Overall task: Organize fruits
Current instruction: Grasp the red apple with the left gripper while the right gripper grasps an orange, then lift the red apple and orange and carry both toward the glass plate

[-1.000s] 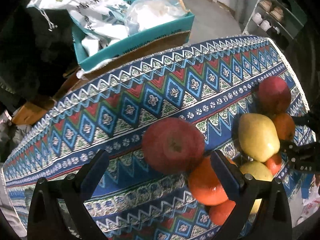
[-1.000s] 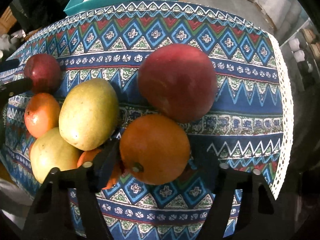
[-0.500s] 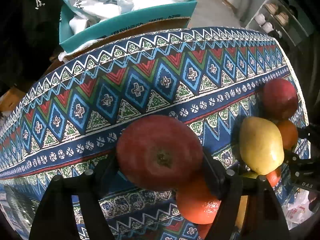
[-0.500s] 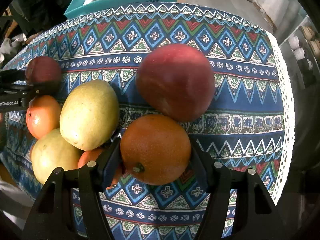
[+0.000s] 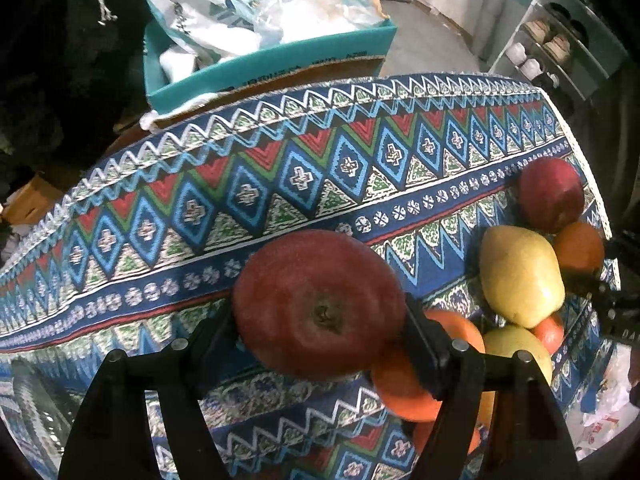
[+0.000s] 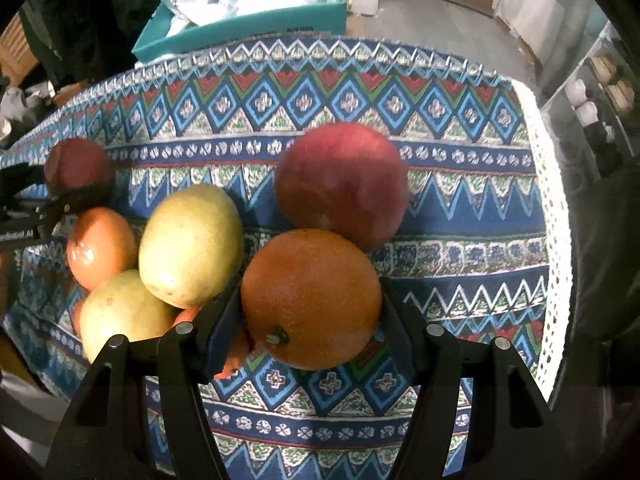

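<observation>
A grey concrete floor (image 5: 424, 36) lies behind the worktop. On it stands a teal cardboard box (image 5: 280, 66) of white bags. A pale shoe rack (image 5: 560, 40) stands right.

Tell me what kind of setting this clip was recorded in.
Probably a lived-in home or storage room, not a lab: a table under a patterned woven tablecloth with loose fruit, a teal cardboard box stuffed with plastic bags behind it, and a shoe rack against the far wall.

Both the left gripper (image 5: 320, 334) and right gripper (image 6: 310, 312) are matte black plastic, each finger carrying round silver screws (two per side).
</observation>
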{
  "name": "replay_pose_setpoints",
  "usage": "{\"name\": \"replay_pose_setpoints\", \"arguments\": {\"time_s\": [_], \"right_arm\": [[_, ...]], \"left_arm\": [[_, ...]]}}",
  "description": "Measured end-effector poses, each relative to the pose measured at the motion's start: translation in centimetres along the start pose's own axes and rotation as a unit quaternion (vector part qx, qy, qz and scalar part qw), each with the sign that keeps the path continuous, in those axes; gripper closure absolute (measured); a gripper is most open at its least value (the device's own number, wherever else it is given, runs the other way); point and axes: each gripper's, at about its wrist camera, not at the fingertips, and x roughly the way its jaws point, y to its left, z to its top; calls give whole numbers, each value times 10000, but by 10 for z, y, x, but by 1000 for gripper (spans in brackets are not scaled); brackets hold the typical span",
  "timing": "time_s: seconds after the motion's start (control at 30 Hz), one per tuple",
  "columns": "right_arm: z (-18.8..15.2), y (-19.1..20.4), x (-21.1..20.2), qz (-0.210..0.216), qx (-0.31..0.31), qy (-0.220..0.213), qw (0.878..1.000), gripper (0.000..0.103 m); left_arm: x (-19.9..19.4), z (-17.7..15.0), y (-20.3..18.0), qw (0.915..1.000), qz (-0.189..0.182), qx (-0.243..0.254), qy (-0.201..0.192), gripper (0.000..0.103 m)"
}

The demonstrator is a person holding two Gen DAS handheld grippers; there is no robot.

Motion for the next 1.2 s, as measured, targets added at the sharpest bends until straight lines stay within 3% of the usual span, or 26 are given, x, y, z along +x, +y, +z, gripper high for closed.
{"name": "replay_pose_setpoints", "arguments": {"time_s": [0.5, 1.2], "right_arm": [[8, 19, -60, 43, 26, -750, 9972, 38], [14, 88, -140, 490, -406, -1564, 9856, 38]], "left_arm": [[-72, -26, 9, 9978, 127, -15, -656, 26], [-169, -75, 18, 9907, 181, 63, -1347, 26]]}}
